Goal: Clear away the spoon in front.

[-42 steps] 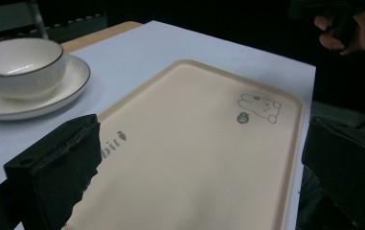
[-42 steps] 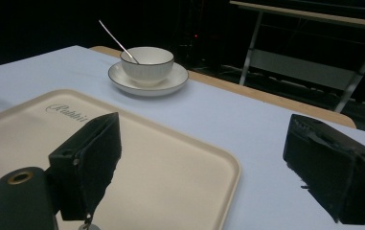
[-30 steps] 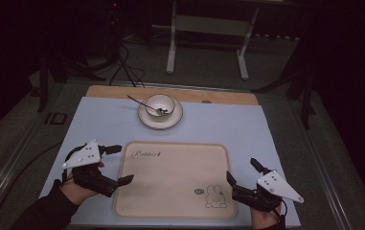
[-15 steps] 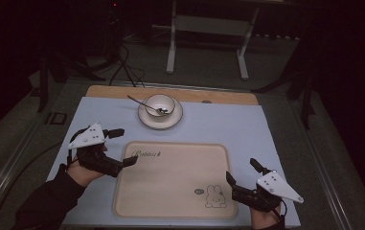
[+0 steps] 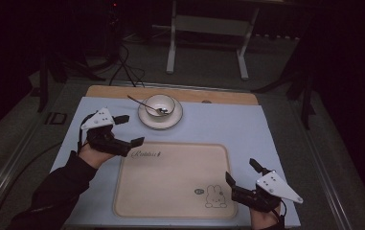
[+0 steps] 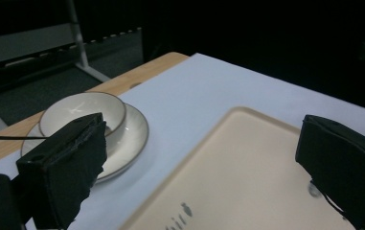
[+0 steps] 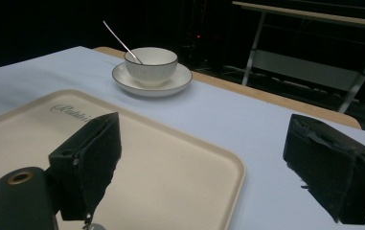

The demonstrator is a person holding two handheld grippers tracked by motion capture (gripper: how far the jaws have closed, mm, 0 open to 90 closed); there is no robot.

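In the high view, the left gripper (image 5: 122,130) floats with its jaws wide apart and nothing between them, at 9 o'clock on the table, past the tray's (image 5: 170,201) top left corner. It has moved up toward the bowl (image 5: 160,104) since 1 second ago. The bowl sits on a saucer (image 5: 145,120) at 12 o'clock, a spoon (image 5: 142,103) leaning inside. The right gripper (image 5: 241,172), also wide apart and holding nothing, has stayed at 5 o'clock by the tray's right edge. The right gripper view shows the bowl's dark rim (image 7: 150,50).
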